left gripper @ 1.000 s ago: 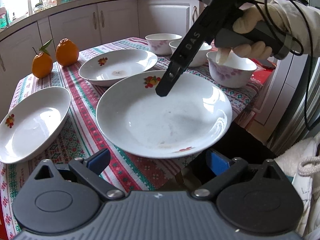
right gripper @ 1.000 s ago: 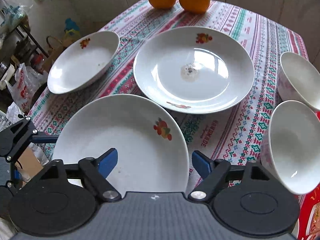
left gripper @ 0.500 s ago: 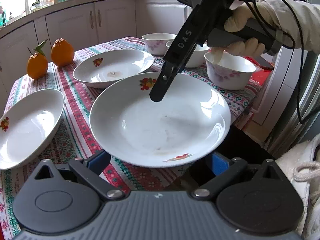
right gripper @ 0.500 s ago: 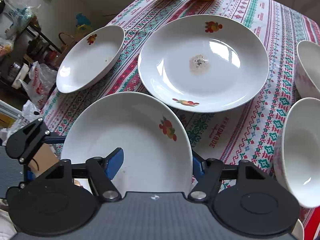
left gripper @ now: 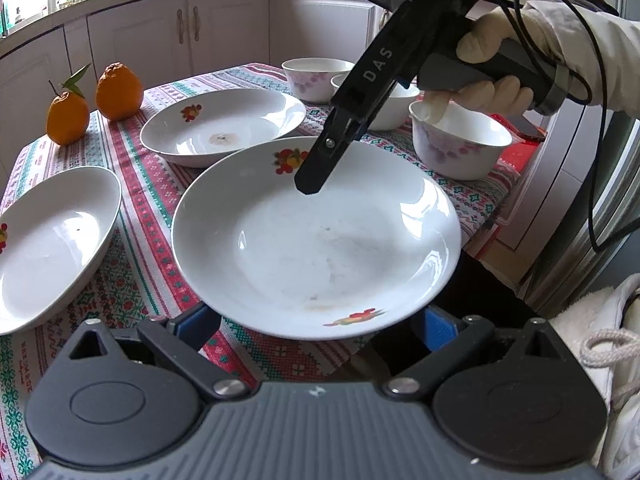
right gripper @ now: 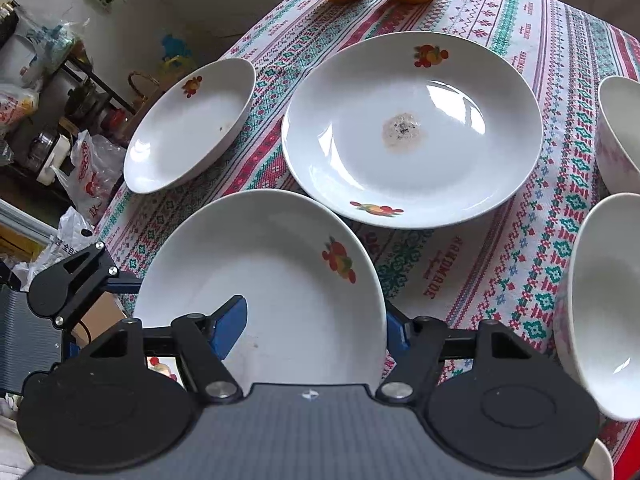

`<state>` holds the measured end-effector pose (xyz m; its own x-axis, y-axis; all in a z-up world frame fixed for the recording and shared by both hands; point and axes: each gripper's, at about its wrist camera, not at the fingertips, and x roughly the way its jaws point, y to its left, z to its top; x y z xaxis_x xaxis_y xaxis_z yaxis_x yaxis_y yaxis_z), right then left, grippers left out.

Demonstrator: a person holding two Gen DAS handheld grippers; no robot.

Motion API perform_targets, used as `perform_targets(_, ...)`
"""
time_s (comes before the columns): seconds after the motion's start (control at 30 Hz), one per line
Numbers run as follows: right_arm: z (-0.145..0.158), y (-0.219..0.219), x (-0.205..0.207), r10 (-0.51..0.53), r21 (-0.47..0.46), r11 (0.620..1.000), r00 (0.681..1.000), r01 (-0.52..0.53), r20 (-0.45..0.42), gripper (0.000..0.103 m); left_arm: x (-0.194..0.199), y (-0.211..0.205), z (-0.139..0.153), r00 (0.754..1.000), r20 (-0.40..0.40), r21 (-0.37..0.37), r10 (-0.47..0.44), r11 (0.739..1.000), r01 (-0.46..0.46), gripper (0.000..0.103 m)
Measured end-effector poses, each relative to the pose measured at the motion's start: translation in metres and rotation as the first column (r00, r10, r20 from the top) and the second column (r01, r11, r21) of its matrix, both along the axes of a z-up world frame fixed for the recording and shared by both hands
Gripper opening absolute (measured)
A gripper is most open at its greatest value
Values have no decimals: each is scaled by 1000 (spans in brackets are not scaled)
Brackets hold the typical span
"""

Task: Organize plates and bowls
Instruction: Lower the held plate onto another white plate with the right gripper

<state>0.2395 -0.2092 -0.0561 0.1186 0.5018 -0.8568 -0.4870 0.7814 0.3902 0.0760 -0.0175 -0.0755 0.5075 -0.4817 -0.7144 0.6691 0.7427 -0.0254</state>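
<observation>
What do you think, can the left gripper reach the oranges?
Probably not directly: the near plate sits right across the open left gripper, blocking its way to the oranges.

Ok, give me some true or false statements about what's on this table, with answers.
1. Two oranges sit on the tablecloth. True.
2. There are four plates. False: three, the near plate, the far plate and the side plate.
3. The far plate has a dirty spot in its middle. True.
4. The bowls are stacked in one pile. False: three bowls stand separately, side by side.
</observation>
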Motion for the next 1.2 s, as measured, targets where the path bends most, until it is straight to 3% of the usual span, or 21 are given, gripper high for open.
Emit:
perform_targets(0.63,16,13,0,9,31,999,1000,-10,16,75,-3,15,16,1000,14,-14,19,1000,-19,100)
perform_targets(1.2,46,91,39,131,49,990,989,-135,73,75,15,75,39,987,60,-32,146,989,-144,100)
